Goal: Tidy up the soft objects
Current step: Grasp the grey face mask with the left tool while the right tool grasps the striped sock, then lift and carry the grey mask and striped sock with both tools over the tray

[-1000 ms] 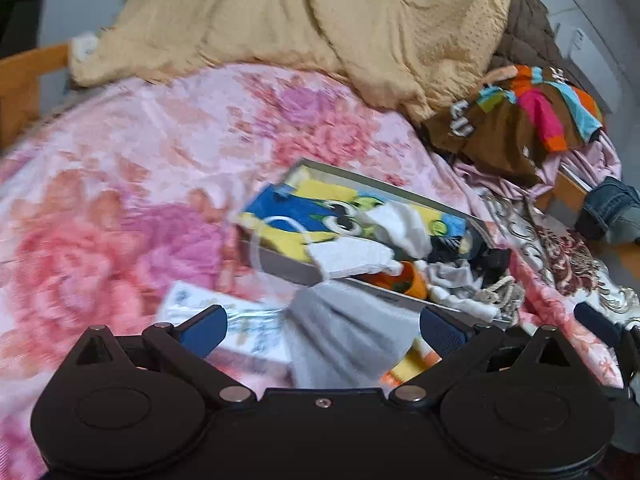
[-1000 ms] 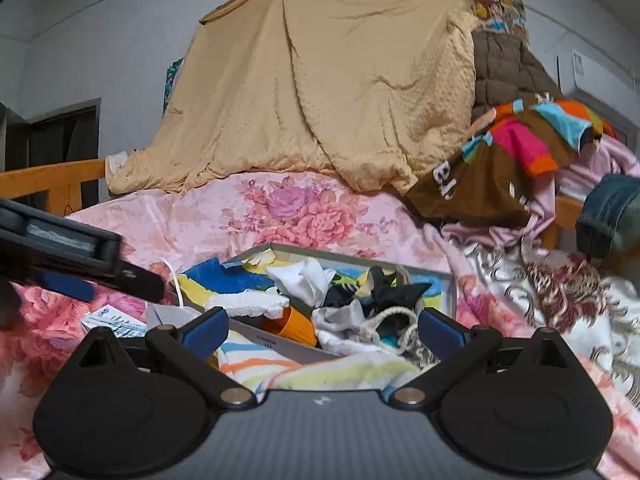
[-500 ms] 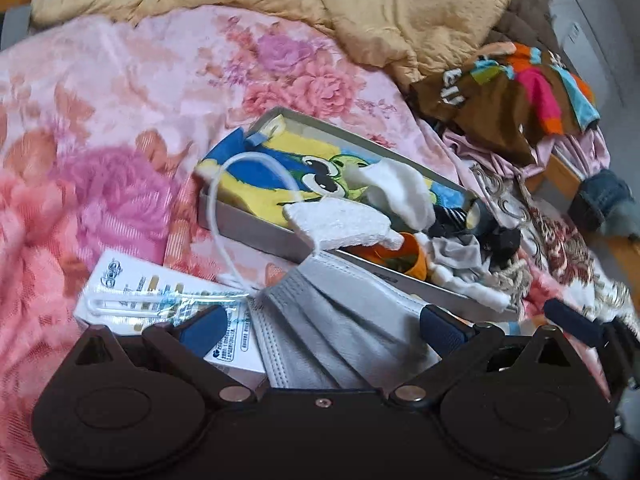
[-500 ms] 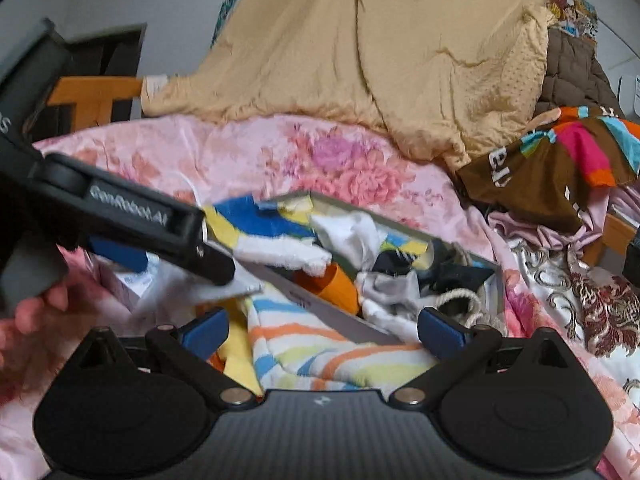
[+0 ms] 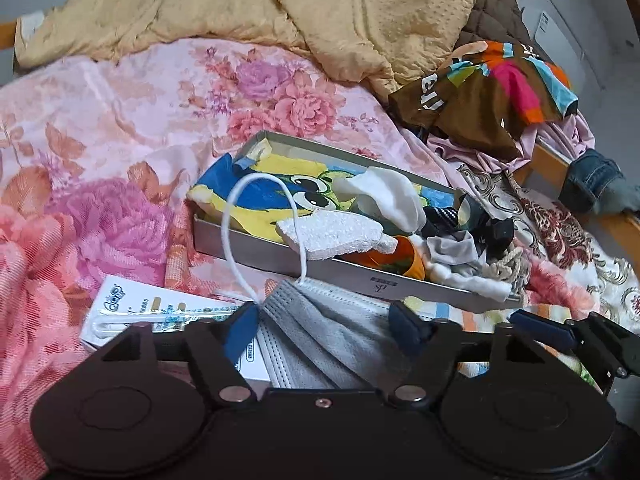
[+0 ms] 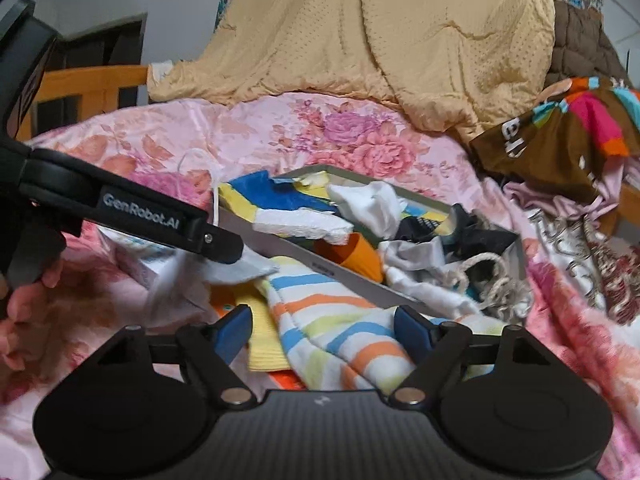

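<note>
Soft objects: a grey face mask (image 5: 320, 336), a striped sock (image 6: 340, 340), and the heap already in the shallow grey box (image 5: 360, 276).

- Face mask: lies between the fingers of my left tongs (image 5: 324, 326), partly over a white carton (image 5: 132, 312). Its ear loop (image 5: 256, 216) arches forward over the box edge. Left tongs: apart, closing on nothing yet.
- Striped sock: on the bed (image 6: 280, 128), between the fingers of my right tongs (image 6: 324, 330), just short of the box. Right tongs: apart, empty.
- Box: ahead of both tongs, holding a cartoon-print cloth (image 5: 272, 196), white socks (image 5: 388, 196), dark and orange pieces.

Step in hand, by my judgement: picking up the mask. Next move calls for pinching the pleated body, not the loop, then lifting it forward into the box.

Writing: "GenRobot.AI" on the left tool's arm (image 6: 140, 212); carton print too small to read.
</note>
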Demonstrator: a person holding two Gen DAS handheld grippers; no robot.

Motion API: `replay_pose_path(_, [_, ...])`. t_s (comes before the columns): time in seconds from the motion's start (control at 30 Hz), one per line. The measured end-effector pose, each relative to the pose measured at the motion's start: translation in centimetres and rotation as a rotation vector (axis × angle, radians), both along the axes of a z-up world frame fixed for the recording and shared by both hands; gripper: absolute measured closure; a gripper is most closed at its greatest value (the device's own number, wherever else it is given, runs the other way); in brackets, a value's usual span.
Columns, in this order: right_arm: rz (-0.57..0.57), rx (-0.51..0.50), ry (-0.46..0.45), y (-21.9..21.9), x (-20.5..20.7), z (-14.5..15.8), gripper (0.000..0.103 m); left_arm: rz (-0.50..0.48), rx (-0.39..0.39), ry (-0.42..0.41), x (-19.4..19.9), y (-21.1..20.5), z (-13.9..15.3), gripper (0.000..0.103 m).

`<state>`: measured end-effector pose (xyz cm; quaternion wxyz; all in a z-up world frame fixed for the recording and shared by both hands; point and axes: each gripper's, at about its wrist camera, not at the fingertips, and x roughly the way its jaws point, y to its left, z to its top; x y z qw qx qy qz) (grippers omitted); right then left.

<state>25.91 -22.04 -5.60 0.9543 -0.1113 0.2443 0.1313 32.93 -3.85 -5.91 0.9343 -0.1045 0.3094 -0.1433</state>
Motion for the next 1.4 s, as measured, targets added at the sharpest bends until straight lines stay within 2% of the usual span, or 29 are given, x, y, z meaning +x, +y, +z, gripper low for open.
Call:
replay_pose_path(0.07, [0.007,0.002,0.012,0.0,0.1,-0.2,0.023,0.001,0.021,-0.009,-0.2,-0.2,0.3,0.046])
replay_pose_path(0.17, [0.010,0.006,0.029,0.2,0.2,-0.5,0.029,-0.010,0.040,0.003,-0.2,-0.2,0.3,0.051])
replay_pose_path(0.3, [0.001,0.014,0.035,0.0,0.3,-0.3,0.040,-0.004,0.018,0.022,-0.7,0.3,-0.3,0.054])
replay_pose_path(0.47, [-0.006,0.038,0.055,-0.3,0.4,-0.3,0.046,-0.021,0.015,0.007,-1.9,0.6,-0.7,0.055])
replay_pose_path(0.6, [-0.010,0.028,0.050,-0.1,0.3,-0.4,0.053,-0.043,0.007,0.004,-2.8,0.6,-1.0,0.064])
replay_pose_path(0.73, [-0.017,0.028,0.048,-0.1,0.2,-0.4,0.061,-0.040,-0.014,0.038,-3.2,0.7,-1.5,0.066])
replay_pose_path(0.93, [-0.017,0.048,0.055,-0.3,0.0,-0.6,0.066,-0.031,-0.031,0.044,-3.5,1.1,-1.9,0.070])
replay_pose_path(1.03, [-0.007,0.070,0.054,-0.5,-0.1,-0.4,0.077,-0.026,-0.031,0.043,-3.8,1.0,-2.0,0.077])
replay_pose_path(1.13, [0.019,0.084,0.047,-0.3,-0.3,-0.3,0.084,-0.027,-0.021,0.032,-4.0,0.9,-1.7,0.082])
replay_pose_path(1.27, [0.055,0.062,0.018,0.4,-1.0,-0.2,0.086,-0.017,-0.046,0.027,-4.2,1.0,-1.3,0.087])
replay_pose_path(1.4, [0.044,0.074,-0.018,0.3,-1.3,0.3,0.086,-0.015,-0.048,0.008,-4.4,1.1,-0.9,0.091])
